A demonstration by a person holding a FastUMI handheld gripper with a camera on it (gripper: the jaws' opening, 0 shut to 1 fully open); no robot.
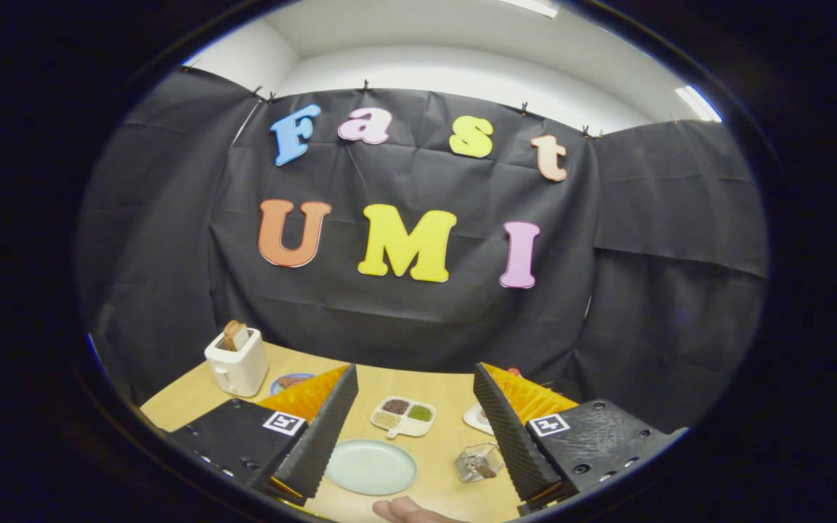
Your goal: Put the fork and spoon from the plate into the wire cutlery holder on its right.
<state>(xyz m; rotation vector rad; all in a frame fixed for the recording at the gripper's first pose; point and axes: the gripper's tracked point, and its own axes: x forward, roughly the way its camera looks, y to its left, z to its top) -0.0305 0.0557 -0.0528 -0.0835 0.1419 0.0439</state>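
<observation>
Hovering above the wooden table [447, 396], the gripper [413, 425] holds its fingers spread wide, grasping nothing. Between them lies the pale plate [371, 467], with the wire cutlery holder [479, 463] just to its right. A hand [407, 511] rests near the plate.

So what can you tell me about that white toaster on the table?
The toaster is a small, boxy white appliance, plastic by the look of it, standing upright on the wooden table near the black cloth wall. A browned slice of bread sticks up out of its top slot. It sits beyond the open gripper, with a small blue plate beside it.
</observation>
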